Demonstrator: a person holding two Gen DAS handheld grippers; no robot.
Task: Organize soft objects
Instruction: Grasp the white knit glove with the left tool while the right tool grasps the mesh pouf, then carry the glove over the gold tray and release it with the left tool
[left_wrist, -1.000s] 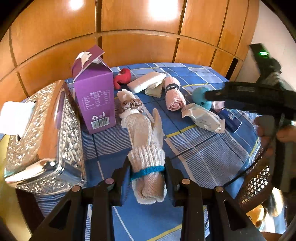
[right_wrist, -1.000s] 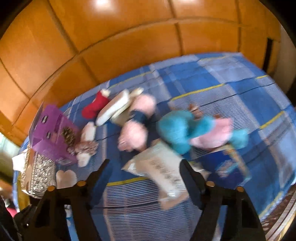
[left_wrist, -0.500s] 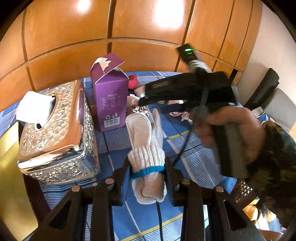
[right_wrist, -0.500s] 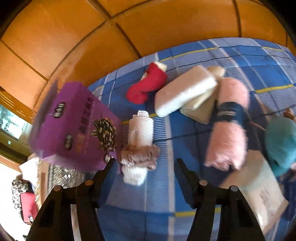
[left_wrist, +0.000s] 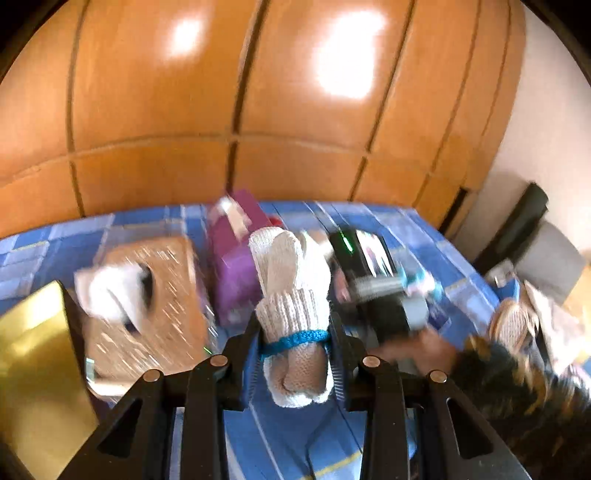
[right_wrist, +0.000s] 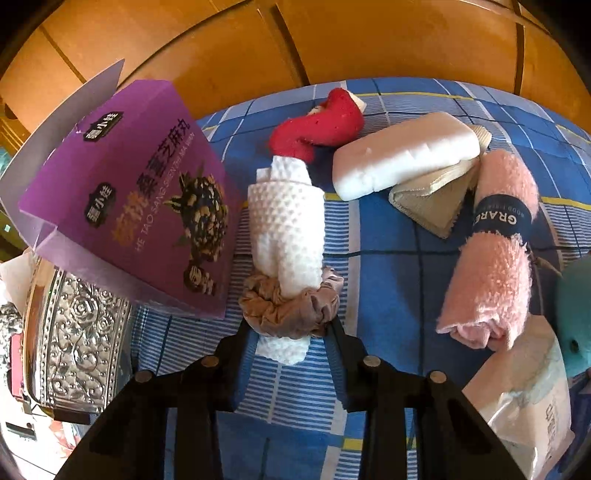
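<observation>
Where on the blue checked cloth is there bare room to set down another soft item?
Bare cloth lies between the white towel roll in a brown scrunchie and the pink towel roll with a navy band. More lies near the camera, before the white plastic packet. The far side is crowded: red sock, white foam block, beige folded cloth.

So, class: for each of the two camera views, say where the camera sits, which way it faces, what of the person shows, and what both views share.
Left wrist: behind the left gripper, facing the wood-panelled wall; it clamps a knit glove bundle; the right hand shows.
Right wrist: behind the right gripper, tilted down at the cloth; its fingers flank a white towel roll; no hand shows.
Shared: purple box, tissue box, blue checked tablecloth.
</observation>
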